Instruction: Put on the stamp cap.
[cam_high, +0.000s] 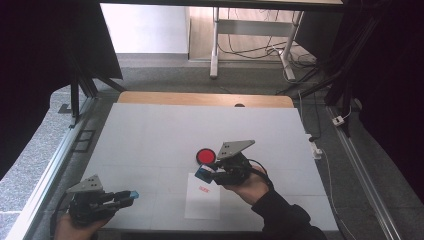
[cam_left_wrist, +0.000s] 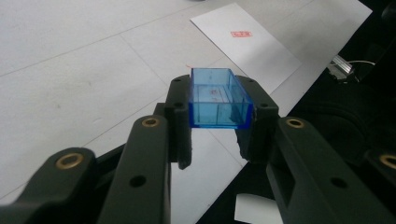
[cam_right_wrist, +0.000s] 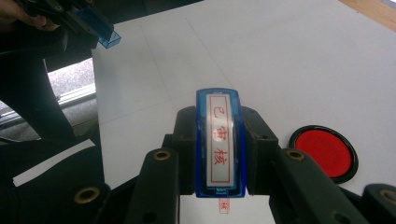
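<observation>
The right gripper (cam_right_wrist: 219, 149) is clamped on a blue stamp (cam_right_wrist: 219, 140), its jaws pressing the stamp's two long sides; the stamp's white label with red characters faces the camera in the right gripper view. In the high view, this right gripper (cam_high: 206, 173) hangs over the white surface (cam_high: 150, 135), with the stamp (cam_high: 203, 173) at its tip. Just under and ahead of it lies a white sheet of paper (cam_high: 202, 200) bearing a small red stamped mark (cam_high: 203, 189). Just beyond the gripper sits a round red ink pad (cam_high: 205, 156) in a black rim, near but apart from the stamp; in the right gripper view the ink pad (cam_right_wrist: 323, 151) lies to the right of the jaws.

The left gripper (cam_left_wrist: 219, 107) is closed on a clear blue cap (cam_left_wrist: 217, 98), held between the jaw tips with its open hollow side facing the camera. In the high view the left gripper (cam_high: 131, 196) is near the surface's edge, well apart from the right gripper, with the cap (cam_high: 133, 195) pointing toward the paper. Ahead of the left gripper, in its own view, the paper (cam_left_wrist: 245, 46) with its red mark (cam_left_wrist: 241, 33) lies flat on the surface.
</observation>
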